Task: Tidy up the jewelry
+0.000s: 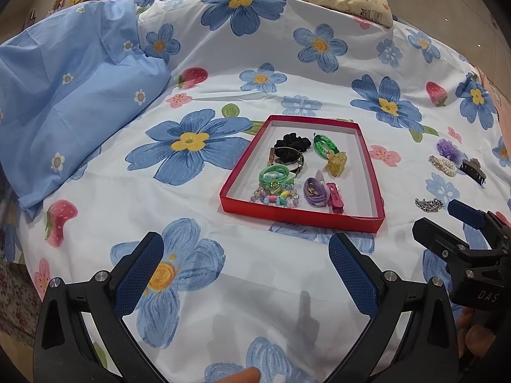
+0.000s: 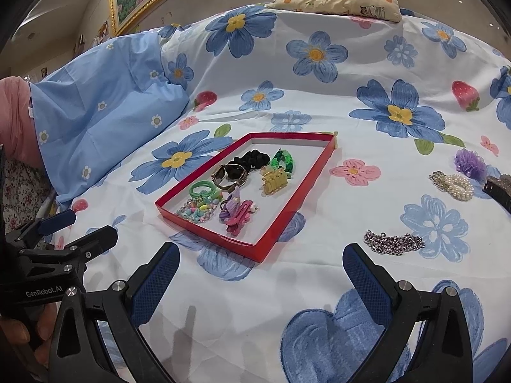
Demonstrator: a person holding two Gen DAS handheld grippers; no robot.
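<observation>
a shallow red cardboard tray (image 1: 319, 220) with a white floor sits on a bed (image 1: 223, 287) under a smooth cotton sheet printed with big blue flowers and strawberries. inside it lie a ruffled black scrunchie (image 1: 292, 143), a woven green bracelet (image 1: 323, 145), a translucent yellow claw clip (image 1: 335, 166), a green elastic hair tie (image 1: 276, 172), a string of pastel beads (image 1: 274, 197), a purple hair tie (image 1: 314, 191) and a glossy pink clip (image 1: 335, 198). well apart from the tray to its right, on the bare sheet, rest a silver chain (image 2: 394, 243) in a loose heap, a pearl barrette (image 2: 452, 185), a frilly purple flower piece (image 2: 469, 161) and a dark claw clip (image 2: 498, 191). the left tool (image 1: 246, 268) hovers before the tray, its blue textured pads spread wide, holding nothing. the right tool (image 2: 260, 282) is likewise spread wide and bare, with the chain just beyond its right finger.
</observation>
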